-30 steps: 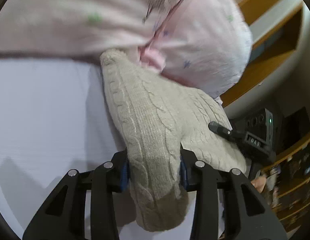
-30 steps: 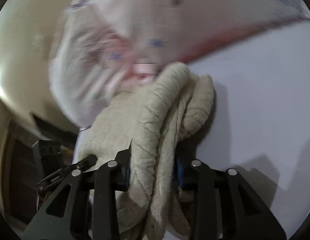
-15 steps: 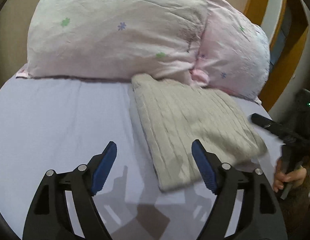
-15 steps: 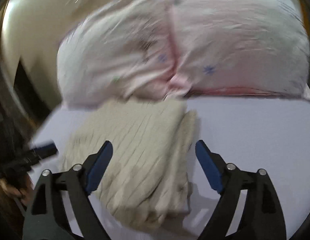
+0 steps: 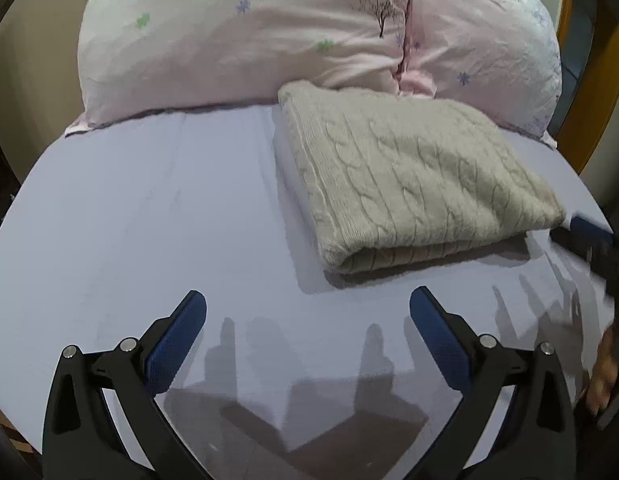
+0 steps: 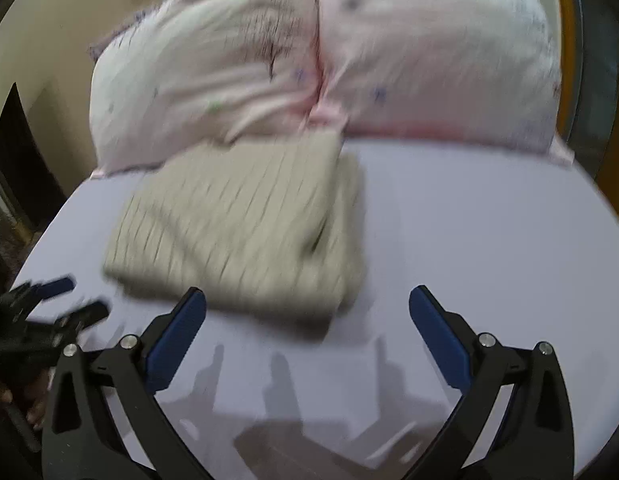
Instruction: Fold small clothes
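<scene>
1. Sweater [image 5: 413, 176], beige cable-knit, folded; lies on lavender bed sheet [image 5: 149, 220], far edge touching pink pillows [image 5: 269, 28].
2. Left tongs [image 5: 307, 310]: spread wide, empty, above sheet near sweater's folded edge.
3. Right tongs [image 6: 307, 308]: spread wide, empty; view blurred, sweater [image 6: 245, 224] just ahead.

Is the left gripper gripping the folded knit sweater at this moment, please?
No, the left gripper is open and clear of the folded cable-knit sweater lying on the bed.
</scene>
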Motion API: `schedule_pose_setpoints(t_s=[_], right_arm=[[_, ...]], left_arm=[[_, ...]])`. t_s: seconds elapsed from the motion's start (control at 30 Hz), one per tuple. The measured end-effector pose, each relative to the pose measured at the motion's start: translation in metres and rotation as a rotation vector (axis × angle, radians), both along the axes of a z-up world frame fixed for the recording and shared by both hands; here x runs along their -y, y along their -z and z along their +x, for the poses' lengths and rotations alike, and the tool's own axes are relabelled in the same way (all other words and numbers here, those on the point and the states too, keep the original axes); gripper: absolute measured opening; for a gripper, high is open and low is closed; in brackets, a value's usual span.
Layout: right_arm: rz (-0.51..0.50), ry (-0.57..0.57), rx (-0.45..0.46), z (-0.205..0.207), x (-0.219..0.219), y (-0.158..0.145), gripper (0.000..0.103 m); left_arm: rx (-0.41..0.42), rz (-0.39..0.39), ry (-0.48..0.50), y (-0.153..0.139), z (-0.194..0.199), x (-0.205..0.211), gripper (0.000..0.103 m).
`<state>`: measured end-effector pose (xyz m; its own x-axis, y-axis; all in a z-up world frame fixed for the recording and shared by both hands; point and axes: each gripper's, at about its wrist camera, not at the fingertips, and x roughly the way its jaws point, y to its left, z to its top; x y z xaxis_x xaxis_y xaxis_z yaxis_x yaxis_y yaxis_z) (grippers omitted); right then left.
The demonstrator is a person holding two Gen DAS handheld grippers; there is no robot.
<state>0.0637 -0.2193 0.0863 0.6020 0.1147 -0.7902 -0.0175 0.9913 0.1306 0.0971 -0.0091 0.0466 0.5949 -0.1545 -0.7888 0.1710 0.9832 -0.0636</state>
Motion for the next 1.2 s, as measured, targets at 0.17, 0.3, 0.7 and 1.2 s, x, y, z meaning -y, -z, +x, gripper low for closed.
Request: schedule_pose_setpoints(t_s=[0.17, 0.3, 0.7, 1.2], right_arm=[[-0.134, 0.022, -0.132, 0.008, -0.031, 0.029, 0.101], [-0.156, 0.040, -0.137, 0.006, -0.039, 0.031, 0.101], [-0.149, 0.036, -0.125, 0.009, -0.035, 0.036, 0.101], [-0.149, 0.036, -0.125, 0.007, -0.036, 0.035, 0.101]], left_arm=[[-0.056, 0.037, 0.003, 0.013, 0.004, 0.008, 0.102], [-0.069, 0.074, -0.005, 0.021, 0.003, 0.013, 0.102], [-0.027, 0.069, -0.001, 0.021, 0.000, 0.012, 0.102], [-0.027, 0.069, -0.001, 0.021, 0.000, 0.012, 0.102]])
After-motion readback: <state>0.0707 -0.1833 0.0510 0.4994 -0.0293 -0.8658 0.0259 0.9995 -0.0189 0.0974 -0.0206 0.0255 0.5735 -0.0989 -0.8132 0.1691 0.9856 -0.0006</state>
